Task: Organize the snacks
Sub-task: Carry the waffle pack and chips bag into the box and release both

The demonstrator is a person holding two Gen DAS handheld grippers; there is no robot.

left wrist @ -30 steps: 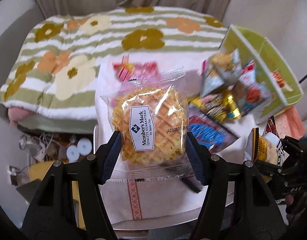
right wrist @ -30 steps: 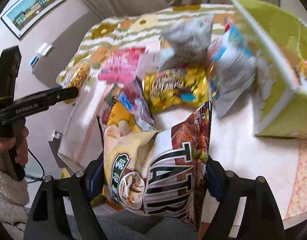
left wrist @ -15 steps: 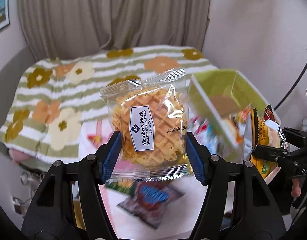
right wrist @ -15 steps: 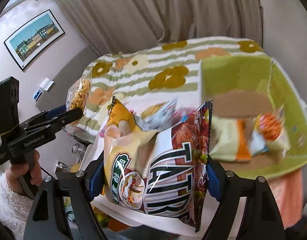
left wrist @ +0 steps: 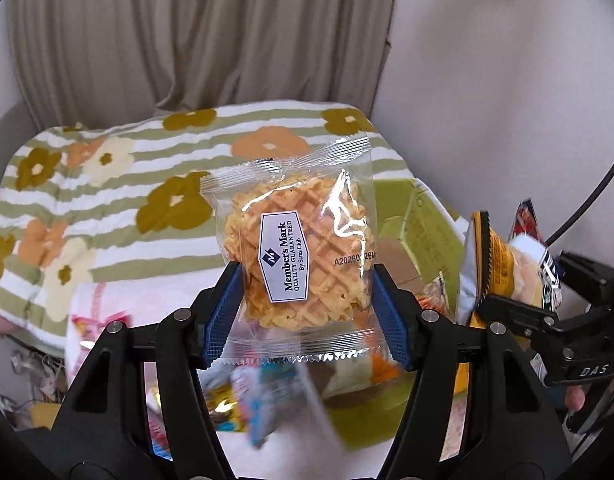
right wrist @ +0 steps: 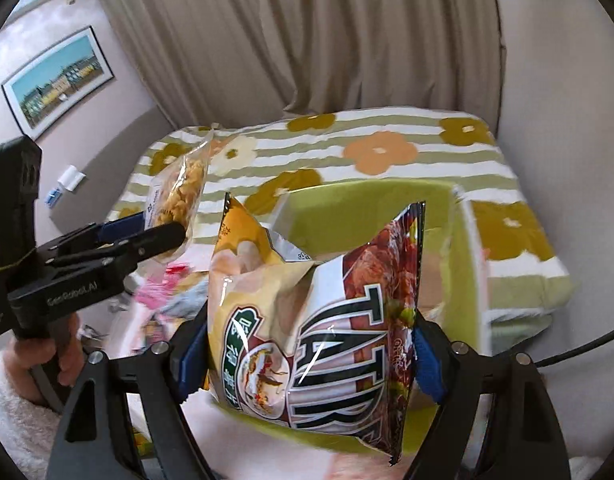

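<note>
The waffle packet [left wrist: 303, 256] was upright, clamped between the blue pads of the left gripper [left wrist: 305, 304] and carried in the air. The green box [right wrist: 371, 208] lay below and to its right. The chips bag [right wrist: 315, 328], squeezed in the right gripper [right wrist: 307, 360], hung directly before the box's open mouth, so the right hand seemed nearer.

The waffle packet [left wrist: 303, 256] sits between the pads of the left claw [left wrist: 305, 300], above the counter [left wrist: 119, 300]; the chip bags [right wrist: 315, 328] sit between the pads of the right claw [right wrist: 307, 356]. Behind and below both lies the open box [right wrist: 371, 208] — on the counter, right of the loose snacks [left wrist: 243, 404]. Behind the box lies the blanket [right wrist: 387, 152], with the curtain [right wrist: 307, 40] behind that. The left claw stands left of the right.
</note>
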